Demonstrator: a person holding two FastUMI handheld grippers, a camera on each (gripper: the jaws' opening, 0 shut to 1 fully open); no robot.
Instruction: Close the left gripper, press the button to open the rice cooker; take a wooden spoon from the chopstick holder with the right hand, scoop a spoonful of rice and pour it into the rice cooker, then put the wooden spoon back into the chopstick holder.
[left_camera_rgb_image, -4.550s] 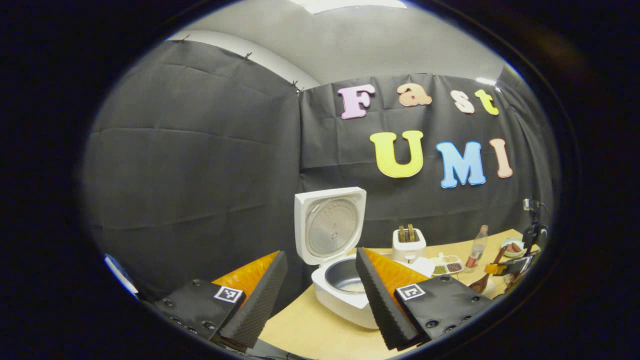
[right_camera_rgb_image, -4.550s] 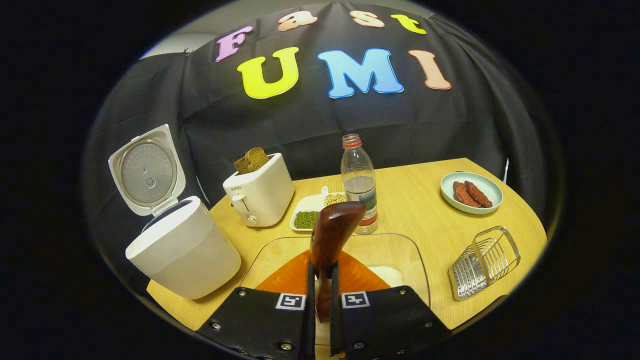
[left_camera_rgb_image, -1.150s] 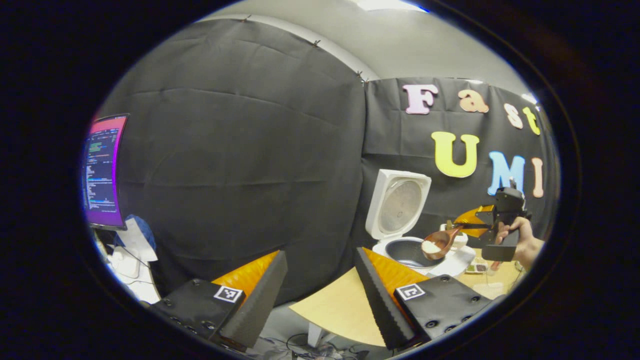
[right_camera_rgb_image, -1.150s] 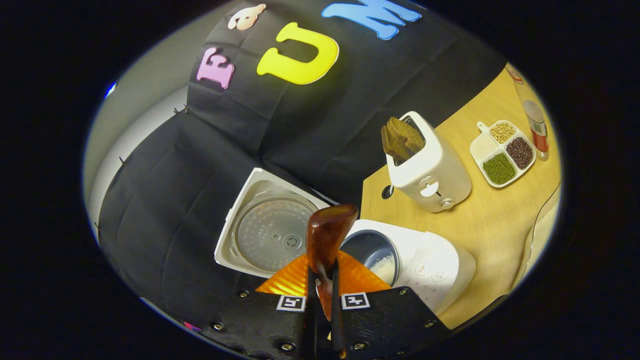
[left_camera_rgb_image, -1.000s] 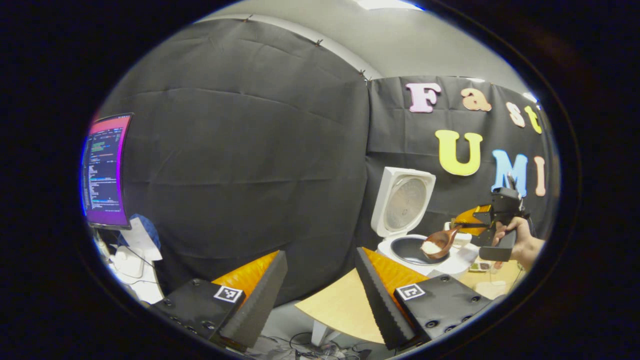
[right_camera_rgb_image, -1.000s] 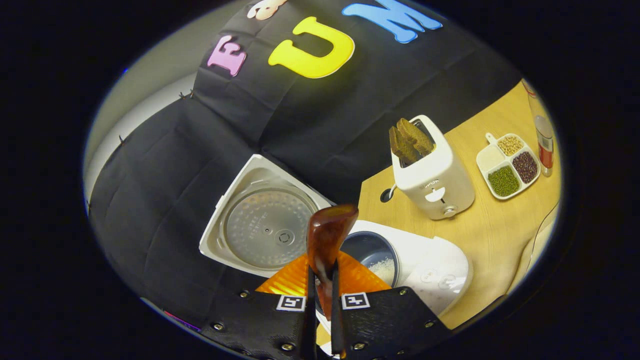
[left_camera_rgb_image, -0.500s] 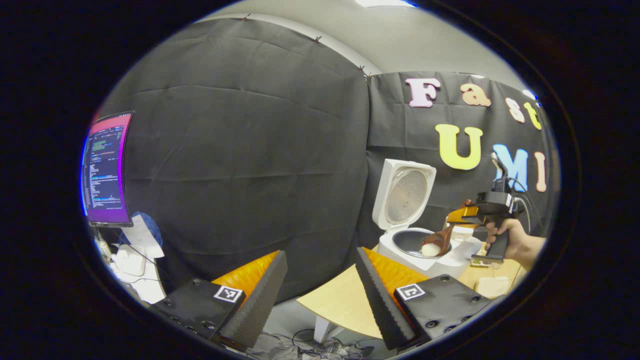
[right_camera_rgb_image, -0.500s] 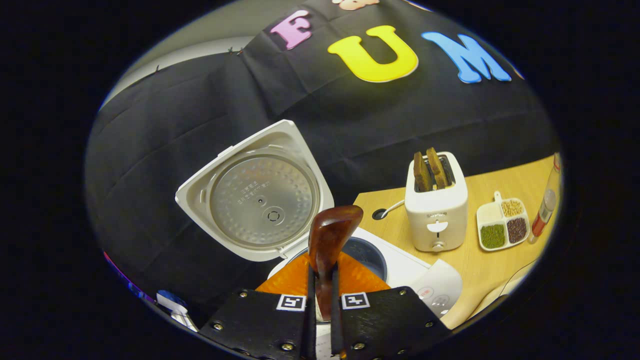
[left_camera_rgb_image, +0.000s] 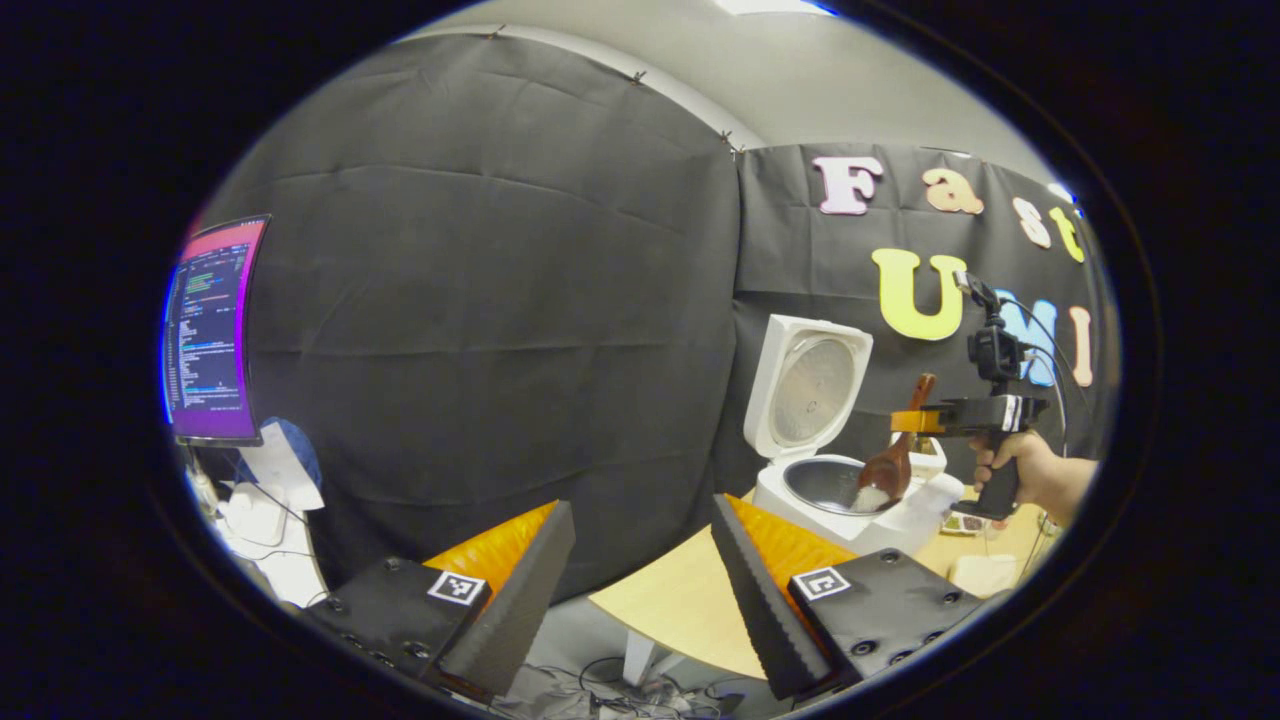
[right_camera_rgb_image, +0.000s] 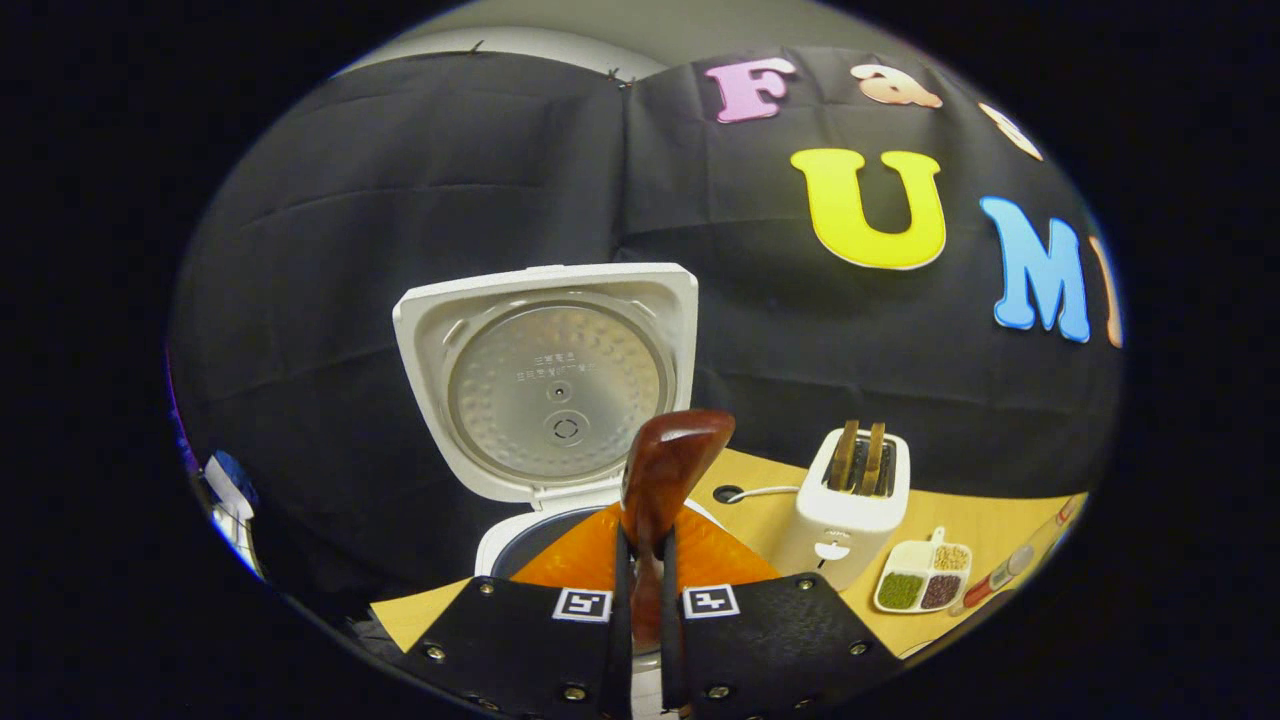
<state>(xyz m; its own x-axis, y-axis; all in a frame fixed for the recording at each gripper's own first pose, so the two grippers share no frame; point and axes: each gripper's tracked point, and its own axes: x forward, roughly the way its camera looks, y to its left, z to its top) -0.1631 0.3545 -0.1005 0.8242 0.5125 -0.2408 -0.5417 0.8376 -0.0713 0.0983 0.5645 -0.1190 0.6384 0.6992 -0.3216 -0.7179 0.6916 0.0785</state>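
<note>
The rice cooker (left_camera_rgb_image: 830, 470) stood open; the right gripper (right_camera_rgb_image: 640, 590), clenched on the wooden spoon (left_camera_rgb_image: 888, 470), tipped rice in. Returning the spoon remained. The left gripper (left_camera_rgb_image: 640, 560) hung released.

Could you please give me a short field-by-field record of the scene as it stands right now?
rice cooker: on the table, lid upright and open
wooden spoon: bowl tipped down over the open pot, rice at its tip
right gripper: shut on the spoon handle
left gripper: open, holding nothing, off to the side of the table
toaster: beside the cooker, two slices in its slots
divided dish: beans and grains
</note>
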